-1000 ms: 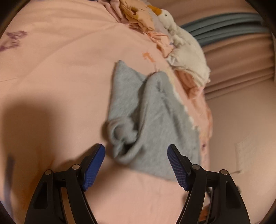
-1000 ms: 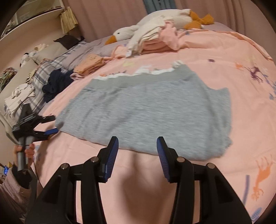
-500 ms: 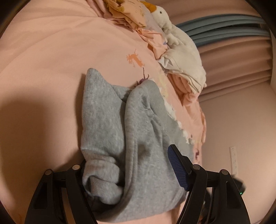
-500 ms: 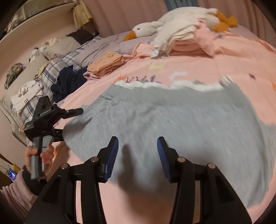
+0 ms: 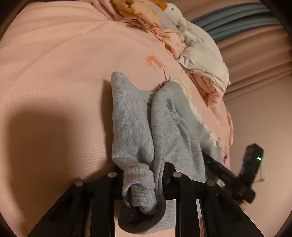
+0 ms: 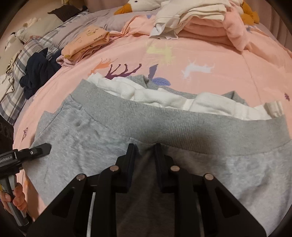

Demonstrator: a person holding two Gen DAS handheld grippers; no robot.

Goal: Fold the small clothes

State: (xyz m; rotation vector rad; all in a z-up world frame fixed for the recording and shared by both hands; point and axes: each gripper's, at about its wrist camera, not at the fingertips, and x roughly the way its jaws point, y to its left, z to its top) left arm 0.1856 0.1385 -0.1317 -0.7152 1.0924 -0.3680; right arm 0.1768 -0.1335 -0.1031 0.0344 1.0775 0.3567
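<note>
A pair of small grey sweatpants (image 6: 182, 127) with a white fleece lining lies on the pink bedspread (image 6: 200, 54). My right gripper (image 6: 144, 151) is shut on a pinch of the grey fabric just below the ribbed waistband. My left gripper (image 5: 144, 175) is shut on the bunched leg cuffs of the sweatpants (image 5: 146, 131), whose two legs run away from it. The left gripper also shows at the left edge of the right wrist view (image 6: 36, 150), with the hand holding it. The right gripper shows at the right of the left wrist view (image 5: 233, 176).
Folded pink and white clothes (image 6: 200, 23) and a plush goose (image 6: 142, 4) lie at the back. A folded peach garment (image 6: 87, 42) and a dark navy heap (image 6: 40, 73) lie at the left by plaid pillows (image 6: 18, 60).
Both grippers have moved onto the sweatpants and closed: the left on the leg cuffs, the right on fabric below the waistband. A second ago both were open and short of the garment.
</note>
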